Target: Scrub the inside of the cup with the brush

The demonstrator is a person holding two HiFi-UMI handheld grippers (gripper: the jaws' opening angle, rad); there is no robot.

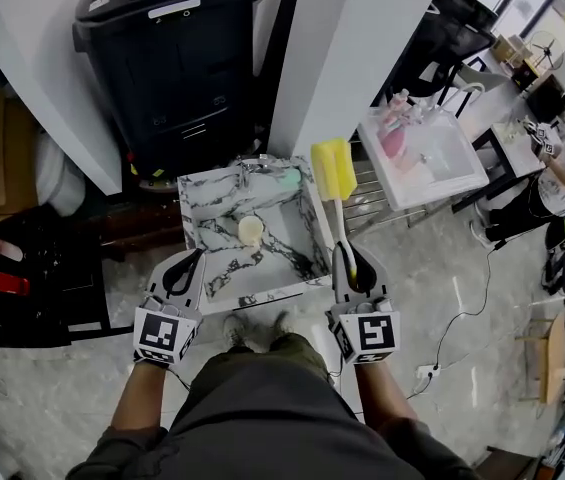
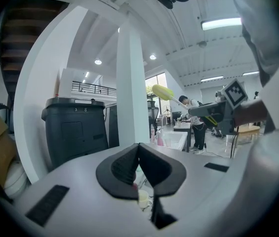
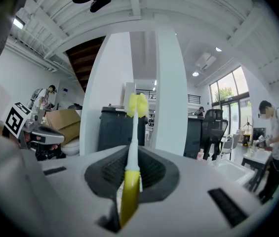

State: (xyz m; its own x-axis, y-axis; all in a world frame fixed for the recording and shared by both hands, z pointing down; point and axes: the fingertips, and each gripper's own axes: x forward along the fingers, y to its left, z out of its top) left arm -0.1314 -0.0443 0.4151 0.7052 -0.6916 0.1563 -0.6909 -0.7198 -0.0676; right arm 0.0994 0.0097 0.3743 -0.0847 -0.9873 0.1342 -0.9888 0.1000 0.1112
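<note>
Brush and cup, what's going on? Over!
Left tool shut, empty. Right tool shut on brush. Cup in marble sink, untouched. Nothing blocking it.

marble-pattern basin [image 1: 284, 258] w/ pale cup [image 1: 250, 230] upright near its mid.

Lighting: bright, even indoor daylight from tall windows [image 3: 228, 98] at the right, plus a strip light [image 2: 221, 23] and recessed spots [image 2: 98, 61] in the white ceiling. Shadows are soft, the black bin [image 1: 167, 58] reads very dark, and the floor [image 1: 452, 288] carries a pale sheen. Optics: both gripper views are fisheye, with black vignetted corners, a bowed pillar [image 2: 131, 93] and smeared edges, and the brush [image 3: 128, 191] handle near the lens is out of focus; the head view shows mild wide-angle bend and is slightly soft.
</note>
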